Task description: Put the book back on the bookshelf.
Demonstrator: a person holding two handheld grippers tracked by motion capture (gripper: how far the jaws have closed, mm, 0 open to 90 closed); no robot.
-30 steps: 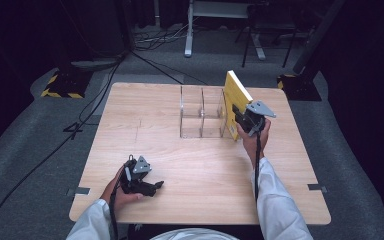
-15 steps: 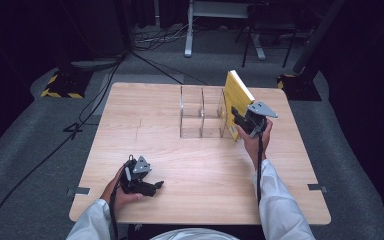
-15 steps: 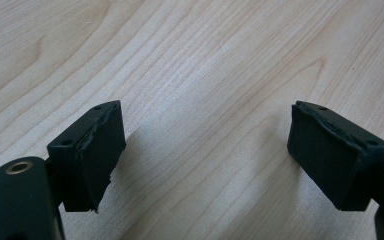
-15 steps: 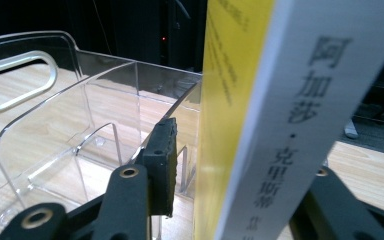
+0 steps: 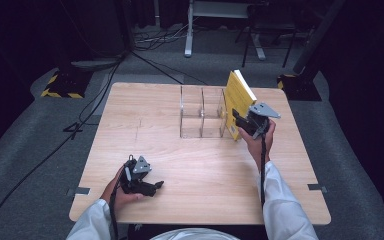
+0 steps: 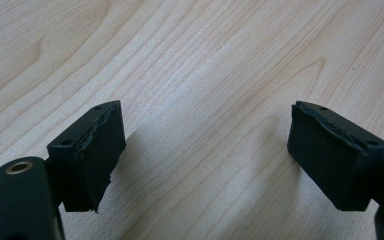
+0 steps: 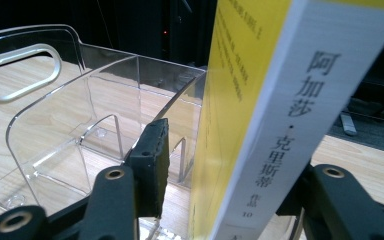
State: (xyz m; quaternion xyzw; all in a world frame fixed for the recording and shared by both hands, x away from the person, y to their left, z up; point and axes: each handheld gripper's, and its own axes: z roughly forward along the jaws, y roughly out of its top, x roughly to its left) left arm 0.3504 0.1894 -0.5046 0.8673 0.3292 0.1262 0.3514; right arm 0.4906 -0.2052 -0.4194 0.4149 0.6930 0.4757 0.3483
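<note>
Since the earlier frame the right gripper point(image 5: 241, 121) has been opening; its left pad point(image 7: 152, 165) now stands clear of the yellow book point(image 5: 237, 102), released. The book stands upright against the clear rack point(image 5: 202, 112) on the surface point(image 5: 180, 165). The right gripper view shows the book's spine lettering. The left gripper point(image 6: 205, 155) rests with its jaws spread over bare wood.

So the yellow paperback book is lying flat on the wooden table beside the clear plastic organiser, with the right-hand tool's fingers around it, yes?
Not quite: the yellow paperback book stands upright on its edge, not flat, as the high view shows. The rest holds: it is on the wooden table, beside the clear plastic organiser, between the right gripper's fingers, which have just been opening.
</note>
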